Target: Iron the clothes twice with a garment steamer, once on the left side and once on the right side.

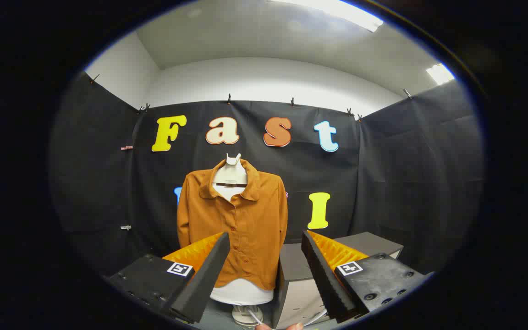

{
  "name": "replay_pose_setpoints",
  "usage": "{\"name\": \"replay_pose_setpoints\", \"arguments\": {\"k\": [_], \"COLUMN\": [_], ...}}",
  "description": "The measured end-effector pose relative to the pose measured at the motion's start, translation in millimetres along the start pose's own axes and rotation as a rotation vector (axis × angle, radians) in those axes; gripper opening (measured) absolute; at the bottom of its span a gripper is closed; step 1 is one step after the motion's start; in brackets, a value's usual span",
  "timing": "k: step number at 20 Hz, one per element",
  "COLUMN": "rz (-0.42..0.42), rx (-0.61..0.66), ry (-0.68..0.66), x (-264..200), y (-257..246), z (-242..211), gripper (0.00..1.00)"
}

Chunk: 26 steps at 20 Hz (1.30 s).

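Since the steamer isn't in hand yet, the step right now looks like the approach, i.e. finding and grabbing the garment steamer before any ironing happens. The gripper [264, 270] has its fingers spread wide apart with nothing between them, not touching anything.

The shirt [234, 227], a rust-orange button-up with a collar, hangs on a white mannequin torso [230, 174] on a stand, straight ahead and beyond the fingers, in front of the black cloth wall. Just beside it on the right sits a grey box [298, 284], partly behind the right finger. A thin white cord or wire [255, 317] shows low down near the base of the stand, along with what seems to be a fingertip [297, 326], though it's too small to be sure.

I honestly can't pick out the steamer itself here, so my guess is it's lower down or off to the side. To do this well I'd say: keep the fingers wide until the handle sits squarely between them, grip it firmly, then run one clean pass down the left side of the shirt and one down the right, without snagging that cord.
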<state>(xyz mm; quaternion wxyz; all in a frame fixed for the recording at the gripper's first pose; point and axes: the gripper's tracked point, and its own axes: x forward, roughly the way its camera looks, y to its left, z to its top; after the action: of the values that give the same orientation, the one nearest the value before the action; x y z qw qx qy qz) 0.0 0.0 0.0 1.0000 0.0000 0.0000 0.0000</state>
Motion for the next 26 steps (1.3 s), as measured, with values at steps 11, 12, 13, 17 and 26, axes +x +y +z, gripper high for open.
{"name": "replay_pose_setpoints", "arguments": {"k": [11,12,13,17,26], "rz": [-0.01,-0.009,-0.016,0.001,0.008], "rx": [-0.008,-0.022,-0.038,-0.028,-0.02], "ry": [-0.032,-0.046,-0.06,-0.034,0.002], "x": [-1,1,2,8,34], "y": [-2,-1,-1,12,-5], "z": [25,28,30,17,21], "gripper": [0.98,0.98,0.98,0.98,0.98]}}
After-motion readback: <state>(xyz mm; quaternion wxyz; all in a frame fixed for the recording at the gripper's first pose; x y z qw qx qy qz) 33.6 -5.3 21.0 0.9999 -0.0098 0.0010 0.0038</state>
